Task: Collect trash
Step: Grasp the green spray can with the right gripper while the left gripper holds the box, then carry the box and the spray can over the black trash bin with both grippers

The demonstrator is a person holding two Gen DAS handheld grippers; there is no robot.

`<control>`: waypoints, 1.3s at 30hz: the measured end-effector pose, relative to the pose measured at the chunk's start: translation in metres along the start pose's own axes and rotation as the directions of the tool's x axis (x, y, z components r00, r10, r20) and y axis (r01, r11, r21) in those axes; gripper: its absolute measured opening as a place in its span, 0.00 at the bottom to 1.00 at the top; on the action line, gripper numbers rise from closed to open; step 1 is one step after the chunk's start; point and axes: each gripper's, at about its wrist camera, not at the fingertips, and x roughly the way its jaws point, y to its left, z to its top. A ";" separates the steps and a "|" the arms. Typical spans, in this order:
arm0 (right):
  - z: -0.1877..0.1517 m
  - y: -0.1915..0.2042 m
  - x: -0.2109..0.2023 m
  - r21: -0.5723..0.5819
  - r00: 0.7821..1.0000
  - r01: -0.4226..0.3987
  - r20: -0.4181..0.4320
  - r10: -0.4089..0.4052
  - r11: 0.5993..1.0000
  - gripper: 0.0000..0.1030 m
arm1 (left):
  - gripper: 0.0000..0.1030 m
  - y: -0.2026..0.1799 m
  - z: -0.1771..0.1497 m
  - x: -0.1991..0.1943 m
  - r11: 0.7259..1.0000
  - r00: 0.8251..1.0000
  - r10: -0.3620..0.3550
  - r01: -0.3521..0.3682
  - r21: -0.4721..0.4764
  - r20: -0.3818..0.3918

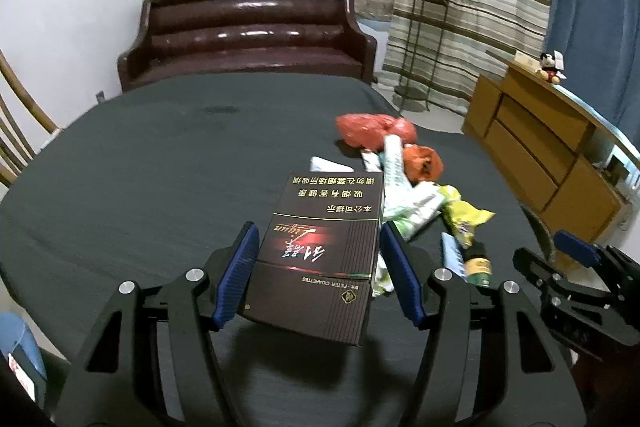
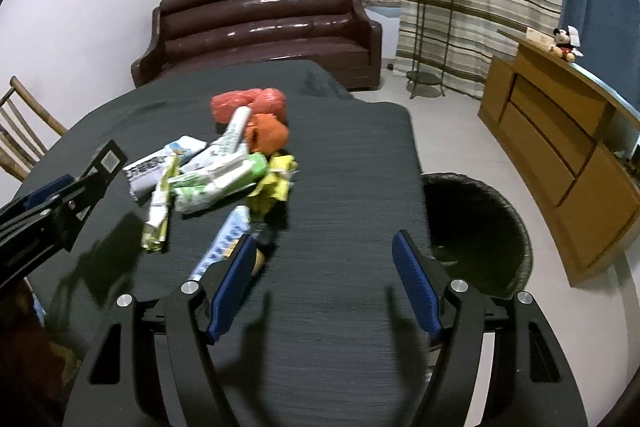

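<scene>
A dark cigarette box (image 1: 320,259) sits between the blue pads of my left gripper (image 1: 320,263), lifted above the dark table (image 1: 140,167); its left pad touches the box, the right pad stands just off its edge. A pile of trash lies on the table: red bag (image 2: 248,103), orange wrapper (image 2: 268,135), green-white packets (image 2: 216,179), yellow wrapper (image 2: 276,183), a blue-white packet (image 2: 224,243). My right gripper (image 2: 324,283) is open and empty above the table's right part. It also shows at the right edge of the left wrist view (image 1: 568,267).
A black round bin (image 2: 476,231) stands on the floor just right of the table. A brown sofa (image 2: 264,27) is behind the table, a wooden cabinet (image 2: 560,147) at right, a plant stand (image 2: 434,27) by the curtains, a wooden chair (image 2: 24,131) at left.
</scene>
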 end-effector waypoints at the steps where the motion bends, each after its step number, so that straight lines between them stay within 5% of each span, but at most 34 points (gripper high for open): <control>1: 0.000 0.004 0.001 -0.003 1.000 -0.005 -0.003 0.005 1.000 0.67 | 0.59 0.001 0.000 -0.001 1.000 1.000 0.005 -0.005 0.003 0.004; 11: -0.007 0.027 0.011 -0.034 0.998 -0.014 -0.059 0.012 0.999 0.66 | 0.59 0.014 -0.005 0.000 1.000 1.000 -0.001 0.001 -0.008 0.003; 15: -0.009 0.024 0.015 -0.031 0.997 0.005 -0.083 -0.007 1.000 0.53 | 0.59 0.014 -0.006 0.000 1.000 1.000 0.000 0.000 -0.006 0.004; 27: -0.008 0.026 0.021 -0.045 0.996 0.005 -0.087 -0.009 0.999 0.50 | 0.59 0.010 -0.014 -0.001 1.000 1.000 -0.010 0.010 -0.007 -0.012; 31: -0.009 0.027 0.024 -0.052 0.995 -0.019 -0.099 0.013 0.998 0.24 | 0.59 0.009 -0.014 -0.001 1.000 1.000 -0.011 0.011 -0.008 -0.010; 39: -0.009 0.020 0.013 -0.051 0.997 -0.032 -0.075 0.028 0.998 0.24 | 0.59 -0.005 -0.012 -0.003 0.999 0.999 -0.032 0.032 0.000 0.006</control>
